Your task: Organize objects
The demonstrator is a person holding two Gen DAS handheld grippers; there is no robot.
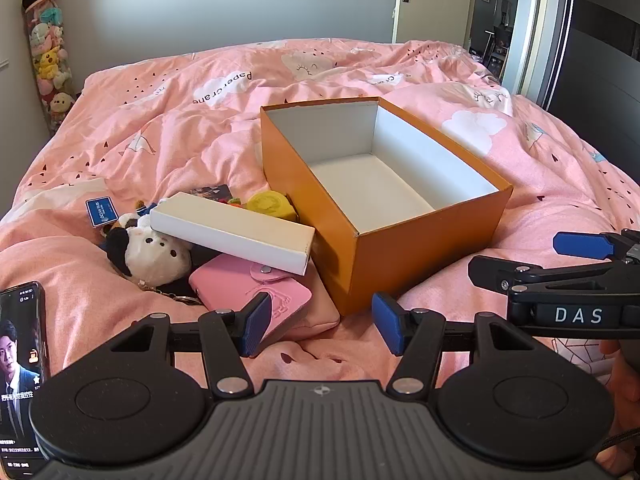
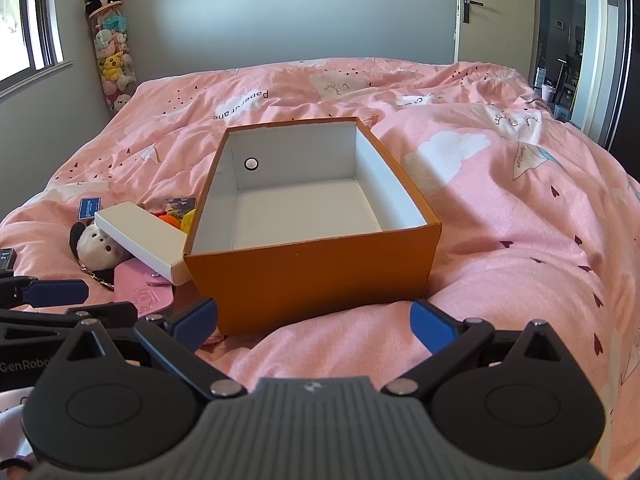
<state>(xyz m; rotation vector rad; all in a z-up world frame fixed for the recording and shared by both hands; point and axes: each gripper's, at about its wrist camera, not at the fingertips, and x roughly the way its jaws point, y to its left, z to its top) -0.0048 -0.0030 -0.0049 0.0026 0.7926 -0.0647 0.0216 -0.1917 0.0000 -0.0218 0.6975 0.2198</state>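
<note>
Blue-padded left gripper (image 1: 320, 328) at 6 o'clock, jaws spread, gripping nothing, low over pink duvet (image 1: 520, 184). Right gripper (image 2: 314, 322) likewise wide apart and empty, just short of the near wall of the orange box (image 2: 312, 276).

Only in the left wrist view: phone (image 1: 20, 364) with lit screen at 8 o'clock, right gripper's side profile at 3 o'clock, and the pile's full spread. Pink snap wallet (image 1: 256, 288) nearest, partly behind the left blue pad; plush cow keychain (image 1: 154, 252) at 9 o'clock of it; long white box (image 1: 236, 232) lying tilted across both, one end just beside the orange box. Behind that, yellow round item (image 1: 270, 202), blue card (image 1: 102, 210), dark card (image 1: 212, 192).

Only in the right wrist view: round hole (image 2: 251, 164) in the box's left inner wall, and window (image 2: 36, 20) at 10 o'clock.

Farther off in both: tube of plush toys (image 2: 112, 60) topped by a panda, grey wall, door (image 2: 468, 4) at 1 o'clock.
</note>
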